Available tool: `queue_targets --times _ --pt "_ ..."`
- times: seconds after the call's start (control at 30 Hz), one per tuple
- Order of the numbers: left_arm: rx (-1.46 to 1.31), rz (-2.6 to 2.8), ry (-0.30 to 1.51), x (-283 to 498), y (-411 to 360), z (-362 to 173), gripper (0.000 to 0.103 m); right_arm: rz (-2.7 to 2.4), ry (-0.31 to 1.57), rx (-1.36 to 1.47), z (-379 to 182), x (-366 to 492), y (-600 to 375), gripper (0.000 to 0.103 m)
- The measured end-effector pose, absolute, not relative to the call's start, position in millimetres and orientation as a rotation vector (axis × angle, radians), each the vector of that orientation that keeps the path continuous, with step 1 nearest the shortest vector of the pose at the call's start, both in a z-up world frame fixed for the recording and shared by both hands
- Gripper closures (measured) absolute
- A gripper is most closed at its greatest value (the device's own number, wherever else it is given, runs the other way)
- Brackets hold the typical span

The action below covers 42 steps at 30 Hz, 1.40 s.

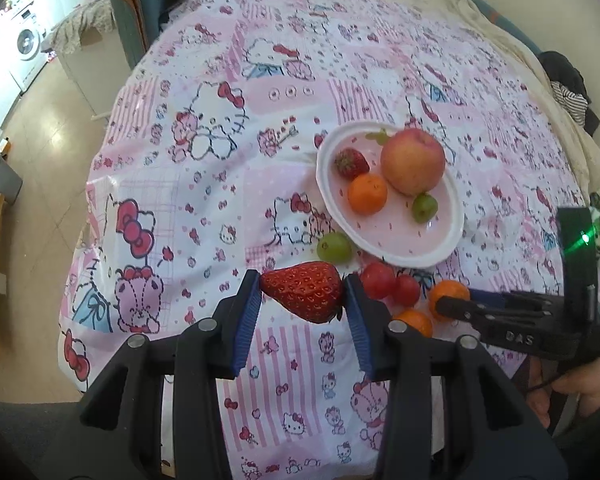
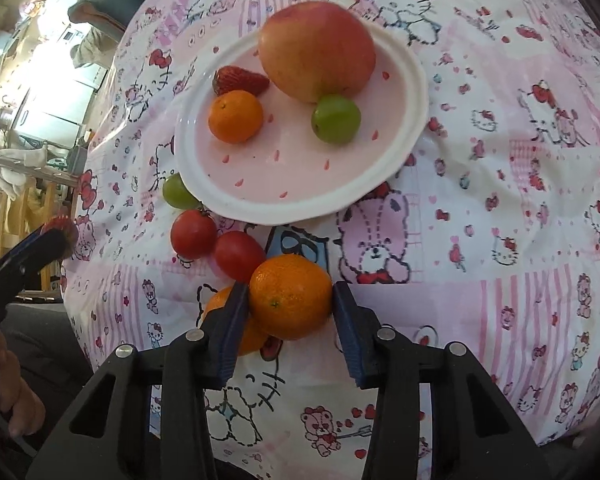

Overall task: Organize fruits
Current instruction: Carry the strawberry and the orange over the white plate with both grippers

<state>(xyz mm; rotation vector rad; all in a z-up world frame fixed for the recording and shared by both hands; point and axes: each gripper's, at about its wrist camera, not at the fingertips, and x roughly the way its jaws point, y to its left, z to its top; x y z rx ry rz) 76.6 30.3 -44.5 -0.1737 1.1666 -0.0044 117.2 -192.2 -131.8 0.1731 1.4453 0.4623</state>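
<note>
My left gripper [image 1: 302, 294] is shut on a red strawberry [image 1: 304, 290], held above the cloth just short of the pink plate [image 1: 404, 246]. My right gripper [image 2: 288, 300] is shut on an orange mandarin [image 2: 290, 296] in front of the plate [image 2: 268, 178]. The plate holds an apple [image 2: 318, 50], a strawberry [image 2: 240, 79], a mandarin [image 2: 235, 116] and a green fruit [image 2: 335, 119]. Beside the plate lie a green fruit [image 2: 176, 190], two red tomatoes [image 2: 193, 234] and another mandarin [image 2: 220, 304], partly hidden behind my right finger.
The table wears a pink cartoon-print cloth [image 1: 204, 184]. Its left edge drops to a tiled floor [image 1: 40, 152]. A chair [image 1: 134, 20] stands at the far left corner. The right gripper's body [image 1: 540, 320] shows at the right of the left wrist view.
</note>
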Motion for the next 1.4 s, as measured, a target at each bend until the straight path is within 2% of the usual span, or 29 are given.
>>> queue_targets --times 0.7,1.07,1.4 --pt "-0.126 0.025 1.122 91.8 10.4 -46.1 0.065 0.422 1.234 0.383 -87.1 95.8 -287.8 0.058" --pt "-0.097 0.002 0.991 92.9 4.4 -3.2 0.065 0.529 1.004 0.428 -28.1 100.5 -286.0 0.058" --pt "-0.117 -0.007 0.952 110.8 10.5 26.9 0.065 0.581 0.927 0.425 9.4 130.9 -268.8 0.058"
